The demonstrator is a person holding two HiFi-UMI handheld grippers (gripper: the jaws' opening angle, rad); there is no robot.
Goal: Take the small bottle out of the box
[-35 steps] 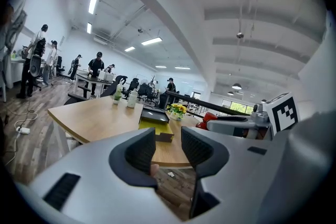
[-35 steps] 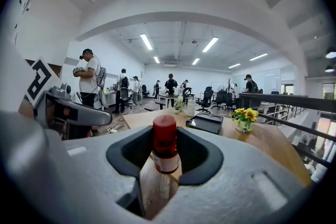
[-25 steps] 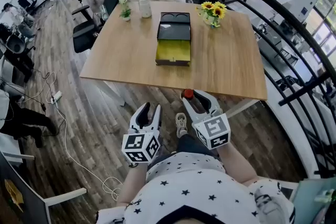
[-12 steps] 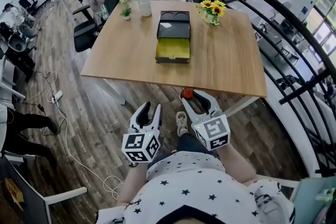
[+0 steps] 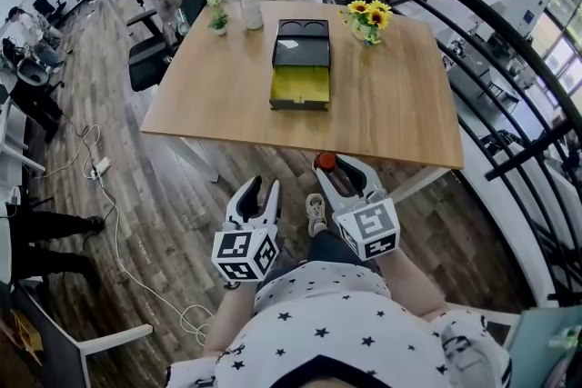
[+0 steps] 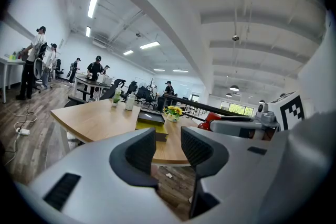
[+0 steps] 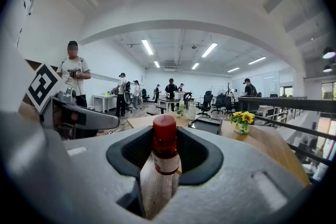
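The small bottle (image 7: pixel 165 136) is already out of the box (image 5: pixel 301 68).
Jaws of the right gripper (image 5: pixel 338 173) grasp it, those of the left gripper (image 5: pixel 261 191) gape empty; next, probably, set it on the far worktop (image 5: pixel 391 114).

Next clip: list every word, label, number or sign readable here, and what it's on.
No readable words or numbers in any view.
Label on small bottle: white, nothing legible.
Left tool and right tool: square marker patterns only, no text.
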